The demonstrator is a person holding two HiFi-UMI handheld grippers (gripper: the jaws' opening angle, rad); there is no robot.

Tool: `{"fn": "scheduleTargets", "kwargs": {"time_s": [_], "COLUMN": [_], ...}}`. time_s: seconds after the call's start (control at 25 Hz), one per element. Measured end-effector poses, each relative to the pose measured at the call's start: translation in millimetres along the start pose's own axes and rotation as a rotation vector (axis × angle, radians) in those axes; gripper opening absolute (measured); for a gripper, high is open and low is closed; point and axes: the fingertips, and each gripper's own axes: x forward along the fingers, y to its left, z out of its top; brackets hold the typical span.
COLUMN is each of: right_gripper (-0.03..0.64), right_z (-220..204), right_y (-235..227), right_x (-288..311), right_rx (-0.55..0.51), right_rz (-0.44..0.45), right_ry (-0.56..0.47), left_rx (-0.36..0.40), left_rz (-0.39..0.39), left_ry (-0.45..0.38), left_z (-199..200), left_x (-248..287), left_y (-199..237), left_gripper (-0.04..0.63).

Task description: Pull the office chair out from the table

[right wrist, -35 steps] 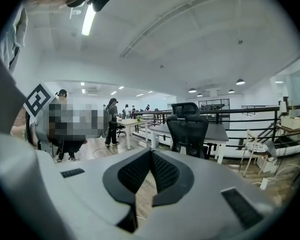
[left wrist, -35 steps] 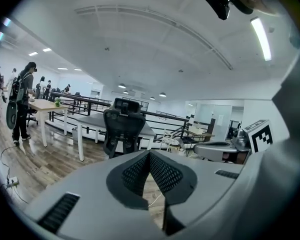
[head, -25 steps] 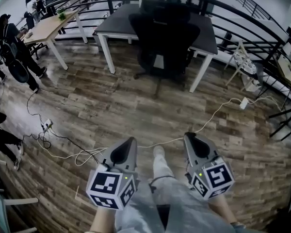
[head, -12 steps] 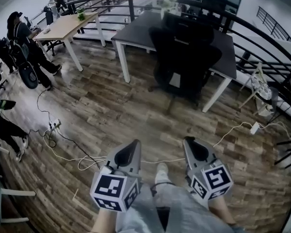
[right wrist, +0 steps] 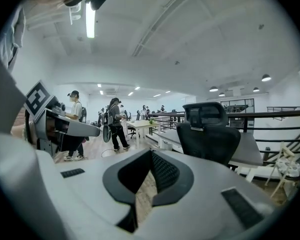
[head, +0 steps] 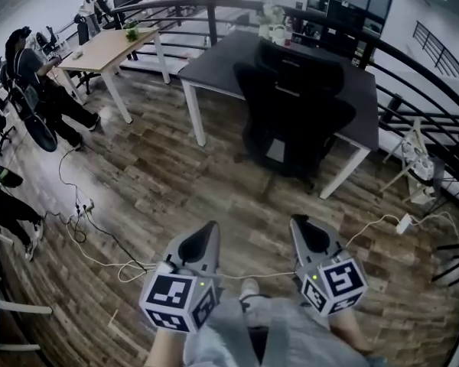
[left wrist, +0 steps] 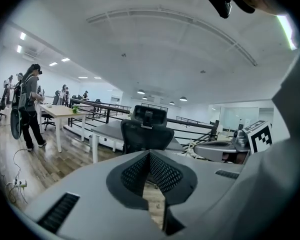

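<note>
A black mesh office chair [head: 294,117] with a headrest stands tucked against the near side of a dark grey table [head: 222,60] on white legs. It also shows ahead in the left gripper view as the chair [left wrist: 147,134] and in the right gripper view as the chair [right wrist: 208,134]. My left gripper [head: 208,226] and right gripper [head: 300,222] are held side by side low in the head view, well short of the chair. Both point toward it. Each is shut with nothing between its pads, as the left gripper [left wrist: 149,154] and right gripper [right wrist: 151,153] show.
White cables [head: 99,243] and a power strip [head: 84,205] lie on the wooden floor to the left. A light wooden table [head: 107,48] and several people [head: 30,82] are at the far left. A black railing [head: 413,60] curves behind the table; a white folding stand [head: 417,155] is at right.
Both grippers and the head view have moved forward across the floor toward the chair, which now looks larger and nearer. The jaws stayed shut.
</note>
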Motion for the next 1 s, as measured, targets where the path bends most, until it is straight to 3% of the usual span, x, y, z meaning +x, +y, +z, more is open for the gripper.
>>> {"fn": "scheduleTargets", "kwargs": {"time_s": [0.36, 0.64, 1.0], "right_gripper": [0.005, 0.005, 0.005], "right_z": [6.2, 1.3, 0.9], "right_y": [-61.9, -102.5, -137.9], "right_x": [21.9, 24.3, 33.0], "right_rx": [-0.013, 0.036, 0.042], "right_rz": [-0.043, -0.107, -0.195], "right_ry": [-0.018, -0.003, 0.005], "left_rx": [0.006, 0.03, 0.078], "left_rz": [-0.041, -0.056, -0.13], "left_ry": [-0.049, -0.036, -0.039], "left_z": [27.4, 44.3, 63.8], "left_x": [58.7, 92.8, 144.9], "left_y": [-9.7, -12.1, -13.2], "left_gripper": [0.011, 0.011, 0.011]}}
